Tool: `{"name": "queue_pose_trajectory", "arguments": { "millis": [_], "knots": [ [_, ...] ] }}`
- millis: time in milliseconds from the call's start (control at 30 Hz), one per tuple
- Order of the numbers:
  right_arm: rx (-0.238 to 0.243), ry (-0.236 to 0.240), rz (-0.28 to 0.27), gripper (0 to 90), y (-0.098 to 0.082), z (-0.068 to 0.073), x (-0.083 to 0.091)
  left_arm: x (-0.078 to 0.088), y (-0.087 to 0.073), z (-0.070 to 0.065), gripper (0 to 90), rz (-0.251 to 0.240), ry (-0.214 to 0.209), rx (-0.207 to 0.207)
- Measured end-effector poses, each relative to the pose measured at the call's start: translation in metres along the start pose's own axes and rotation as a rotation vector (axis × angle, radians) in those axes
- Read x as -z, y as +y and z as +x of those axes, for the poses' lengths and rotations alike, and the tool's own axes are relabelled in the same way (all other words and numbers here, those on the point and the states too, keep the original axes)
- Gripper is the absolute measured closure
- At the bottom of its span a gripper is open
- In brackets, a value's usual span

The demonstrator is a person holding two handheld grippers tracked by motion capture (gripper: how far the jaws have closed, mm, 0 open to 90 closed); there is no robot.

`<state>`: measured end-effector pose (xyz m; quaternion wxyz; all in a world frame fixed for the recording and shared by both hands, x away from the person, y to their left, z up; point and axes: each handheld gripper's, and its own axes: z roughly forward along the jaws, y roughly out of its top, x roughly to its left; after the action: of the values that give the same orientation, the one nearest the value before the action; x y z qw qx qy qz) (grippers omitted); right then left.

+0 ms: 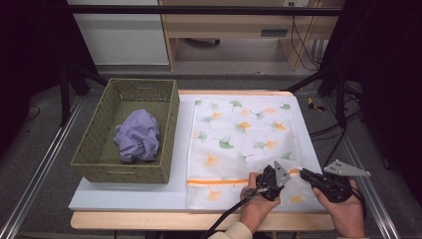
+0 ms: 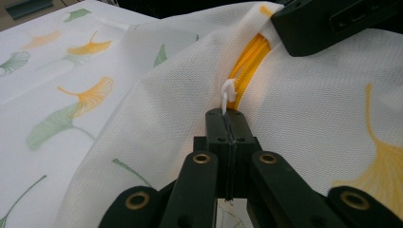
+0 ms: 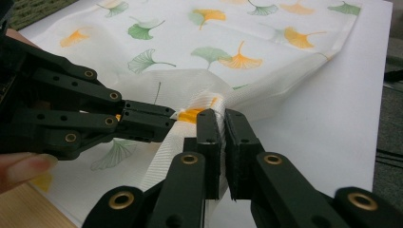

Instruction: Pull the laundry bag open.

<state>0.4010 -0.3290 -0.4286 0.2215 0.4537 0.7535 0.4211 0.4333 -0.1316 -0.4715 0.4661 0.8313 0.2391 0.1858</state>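
One white mesh bag (image 1: 239, 144) with leaf prints lies flat on the counter (image 1: 129, 196). The left claw (image 2: 227, 124) is pressed together on the bag's one white zipper pull (image 2: 228, 92). The right claw (image 3: 222, 124) pinches the bag cloth beside the orange zipper (image 1: 219, 182). One green basket (image 1: 94, 159) holds one purple cloth (image 1: 138, 135).

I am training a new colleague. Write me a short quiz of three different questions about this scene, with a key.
1. True or false: the left tongs are shut on the zipper pull.
2. What lies in the basket? A) purple cloth B) scissors C) bottle
3. Fill in: the right tongs pinch the ____ beside the orange zipper.

Key: 1 true; 2 A, the cloth; 3 bag.
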Motion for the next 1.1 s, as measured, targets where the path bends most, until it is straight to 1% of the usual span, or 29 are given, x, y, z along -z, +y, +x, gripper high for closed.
{"name": "queue_pose_trajectory", "arguments": {
  "millis": [133,200,267,300,333,500,600,700,767,833,867,1000,1033,1100],
  "knots": [
    [0.007,-0.009,-0.008,85.5,-0.0007,0.0017,-0.0019,0.0000,-0.0009,0.0014,90.0,0.000,0.004,0.006],
    [-0.019,-0.005,0.001,85.5,-0.0001,0.0022,-0.0018,-0.0004,-0.0010,0.0015,90.0,-0.003,0.005,0.008],
    [-0.023,-0.008,0.005,85.6,0.0002,0.0020,-0.0015,-0.0007,-0.0009,0.0012,90.0,-0.003,0.006,0.009],
    [-0.021,-0.012,0.006,85.7,0.0005,0.0022,-0.0015,-0.0008,-0.0007,0.0009,90.0,-0.004,0.006,0.009],
    [-0.007,-0.025,0.003,85.7,0.0016,0.0039,-0.0006,-0.0002,-0.0002,0.0011,90.0,-0.008,0.009,0.011],
    [0.004,-0.040,0.000,85.9,0.0038,0.0079,0.0003,0.0019,0.0010,0.0027,90.0,-0.002,0.023,0.010],
    [-0.004,-0.045,-0.007,85.9,0.0043,0.0082,0.0021,0.0040,0.0012,0.0053,90.0,0.001,0.025,0.034],
    [-0.005,-0.045,-0.009,85.9,0.0041,0.0082,0.0018,0.0046,0.0013,0.0047,90.0,0.010,0.029,0.044],
    [-0.006,-0.048,-0.004,85.9,0.0036,0.0084,0.0008,0.0044,0.0004,0.0036,90.0,0.015,0.028,0.071],
    [-0.004,-0.048,0.002,85.9,0.0026,0.0084,-0.0002,0.0038,-0.0009,0.0032,90.0,0.022,0.026,0.084],
    [-0.008,-0.046,0.011,85.9,0.0016,0.0084,-0.0007,0.0029,-0.0023,0.0033,90.0,0.027,0.022,0.099],
    [-0.008,-0.045,0.012,86.0,0.0009,0.0065,-0.0001,0.0025,-0.0036,0.0047,90.0,0.031,0.025,0.108],
    [-0.013,-0.044,0.012,85.9,0.0006,0.0065,0.0000,0.0029,-0.0037,0.0048,90.0,0.025,0.023,0.116],
    [-0.014,-0.042,0.012,86.0,0.0007,0.0065,0.0004,0.0038,-0.0034,0.0048,90.0,0.025,0.024,0.118]
  ]
}}
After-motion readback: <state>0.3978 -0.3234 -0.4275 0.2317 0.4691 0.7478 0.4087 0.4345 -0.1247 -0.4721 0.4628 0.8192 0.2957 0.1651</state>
